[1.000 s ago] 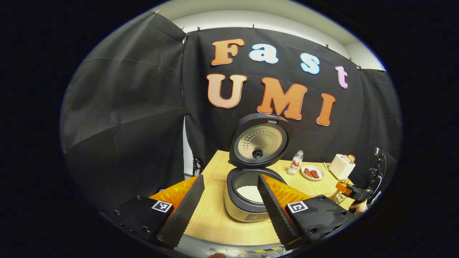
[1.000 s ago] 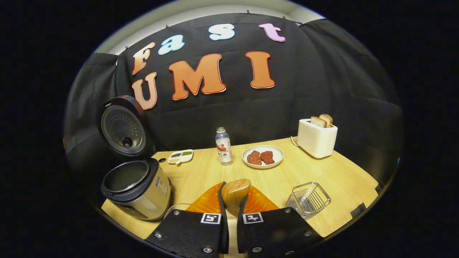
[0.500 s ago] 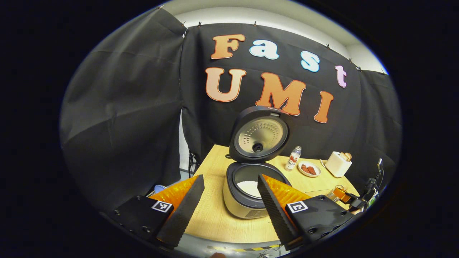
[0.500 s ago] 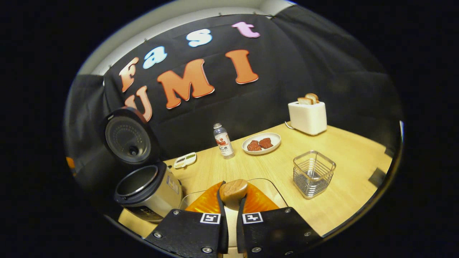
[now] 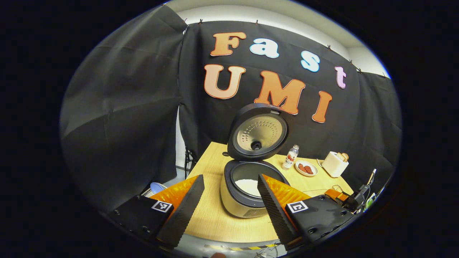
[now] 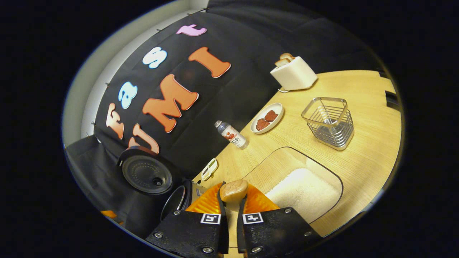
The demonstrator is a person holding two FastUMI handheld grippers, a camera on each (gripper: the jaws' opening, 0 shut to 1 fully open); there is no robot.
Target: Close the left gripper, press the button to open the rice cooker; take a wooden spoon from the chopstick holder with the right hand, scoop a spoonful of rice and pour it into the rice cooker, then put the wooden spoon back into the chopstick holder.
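The rice cooker stands open, its lid upright and white rice in its pot. My left gripper hangs open in front of it and above the table's near edge, holding nothing. My right gripper is shut on the wooden spoon, whose bowl sticks out past the fingertips. Just right of the spoon lies a glass tray holding rice. The wire chopstick holder stands beyond the tray. The cooker lies low on the left in the right gripper view. The right gripper also appears far right in the left gripper view.
On the wooden table stand a white toaster with bread, a plate of meat, a small bottle and a little divided dish. The black cloth wall runs behind the table.
My right gripper has rolled and swung with the spoon toward the glass tray of rice, which now shows fully. The left gripper has drawn back slightly from the cooker, still open.
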